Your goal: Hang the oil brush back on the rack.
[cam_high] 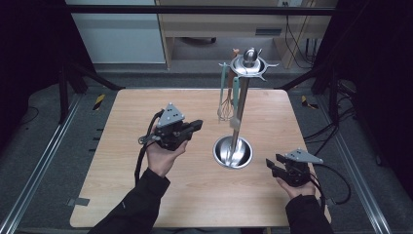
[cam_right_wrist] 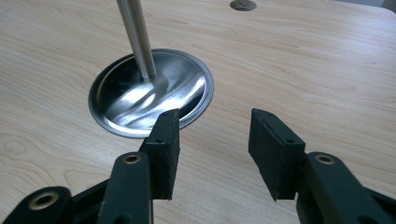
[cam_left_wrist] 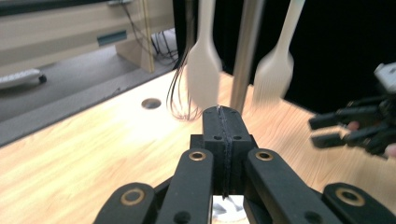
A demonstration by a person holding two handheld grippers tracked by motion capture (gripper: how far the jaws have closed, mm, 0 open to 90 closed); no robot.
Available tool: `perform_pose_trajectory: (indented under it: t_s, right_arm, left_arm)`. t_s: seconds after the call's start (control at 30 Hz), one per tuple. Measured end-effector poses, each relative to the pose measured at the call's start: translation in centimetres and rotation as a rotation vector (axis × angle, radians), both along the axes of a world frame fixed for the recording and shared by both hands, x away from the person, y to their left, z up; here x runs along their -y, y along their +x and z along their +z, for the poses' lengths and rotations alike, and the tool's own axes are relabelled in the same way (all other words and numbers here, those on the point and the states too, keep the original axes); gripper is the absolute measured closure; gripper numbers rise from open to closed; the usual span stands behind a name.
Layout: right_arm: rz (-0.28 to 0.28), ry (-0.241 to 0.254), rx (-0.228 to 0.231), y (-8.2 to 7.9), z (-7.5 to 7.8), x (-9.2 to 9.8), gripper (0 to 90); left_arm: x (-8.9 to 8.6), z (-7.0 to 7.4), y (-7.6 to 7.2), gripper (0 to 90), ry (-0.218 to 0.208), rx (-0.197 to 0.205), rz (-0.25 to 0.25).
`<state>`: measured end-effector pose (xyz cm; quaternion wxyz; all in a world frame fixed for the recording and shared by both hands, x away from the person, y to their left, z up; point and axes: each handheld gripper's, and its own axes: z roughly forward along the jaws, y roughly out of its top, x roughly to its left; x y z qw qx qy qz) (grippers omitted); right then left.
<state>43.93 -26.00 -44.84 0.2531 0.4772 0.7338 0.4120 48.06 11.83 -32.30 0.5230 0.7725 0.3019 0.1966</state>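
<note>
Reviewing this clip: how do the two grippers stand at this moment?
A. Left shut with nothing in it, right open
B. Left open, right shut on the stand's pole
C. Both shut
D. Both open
A: in the left gripper view the left gripper has its fingers pressed together with nothing between them, while in the right gripper view the right gripper shows a clear gap over the bare table, beside the stand.

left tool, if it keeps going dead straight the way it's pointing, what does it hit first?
Probably the pale spatula hanging from the utensil stand: in the left gripper view it hangs just above and beyond the shut left tool, with the stand's steel pole right beside it. Depth is unclear, so it could be the pole instead.
</note>
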Motion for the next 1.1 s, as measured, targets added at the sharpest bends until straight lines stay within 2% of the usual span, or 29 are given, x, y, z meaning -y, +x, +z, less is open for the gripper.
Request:
perform_pose_trajectory:
  t_s: [0.2, 0.37, 0.57, 0.83, 0.93, 1.1]
  right_arm:
    - [-0.014, -0.005, 0.002, 0.1, -0.1, 0.1, 48.1]
    - [-0.029, -0.013, 0.010, 0.2, -0.3, 0.2, 41.7]
    - [-0.048, -0.014, 0.008, 0.3, -0.6, 0.4, 34.1]
    - [-0.069, -0.016, 0.007, 0.3, -0.9, 0.8, 29.2]
    - [-0.078, -0.021, 0.007, 0.4, -1.0, 1.0, 27.3]
    - [-0.079, -0.030, 0.004, 0.4, -1.2, 1.0, 25.9]
  left_arm:
    - [-2.8, -2.6, 0.2, 83.3, 0.025, -0.041, 0.038]
    - [-5.4, -4.8, 0.3, 78.3, 0.053, -0.090, 0.076]
    - [-7.9, -7.3, -0.3, 65.9, 0.107, -0.126, 0.110]
    - [-11.9, -10.1, -1.2, 47.2, 0.100, -0.160, 0.208]
    - [-13.5, -11.4, -1.4, 42.6, 0.080, -0.183, 0.254]
    - [-15.7, -12.6, -1.6, 38.0, 0.088, -0.199, 0.306]
